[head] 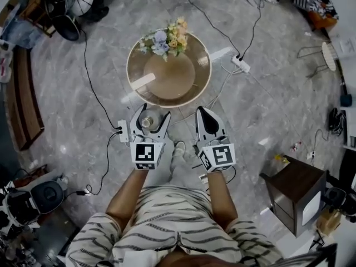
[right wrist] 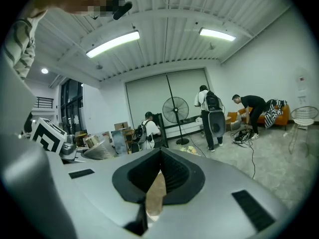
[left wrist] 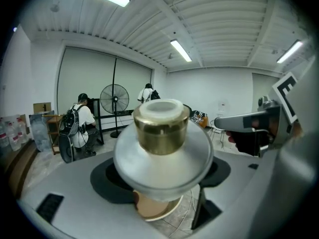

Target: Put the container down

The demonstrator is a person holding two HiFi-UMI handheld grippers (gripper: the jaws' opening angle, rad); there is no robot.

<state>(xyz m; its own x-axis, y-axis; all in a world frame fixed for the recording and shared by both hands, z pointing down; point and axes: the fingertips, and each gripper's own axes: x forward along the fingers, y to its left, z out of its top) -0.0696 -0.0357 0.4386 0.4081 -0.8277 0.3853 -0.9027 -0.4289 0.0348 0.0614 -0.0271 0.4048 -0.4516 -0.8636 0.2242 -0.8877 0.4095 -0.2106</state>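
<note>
While the silver round-bodied container with a gold collar and white cap (left wrist: 160, 143) sits between the wide-set fingers (left wrist: 107, 180) of your left gripper (head: 150, 115), it's not over the round brown desk (head: 167, 88) yet. It hangs just short of the near rim, above the grey marble floor (head: 267, 110). Let go here and it likely hits the floor.

The grip is on the curved, smooth-looking body, so it could slide or rotate out if you tilt or jolt it. Keep it upright.

Land it on the bare near half of the desk. The bunch of pastel flowers (head: 167, 38) takes the far edge, and overreaching could knock it. Too close to the rim and the container may tip off.

Your right gripper (head: 207, 118) has its fingers drawn together with nothing in them, level with the left. Keep it clear of the desk rim.
</note>
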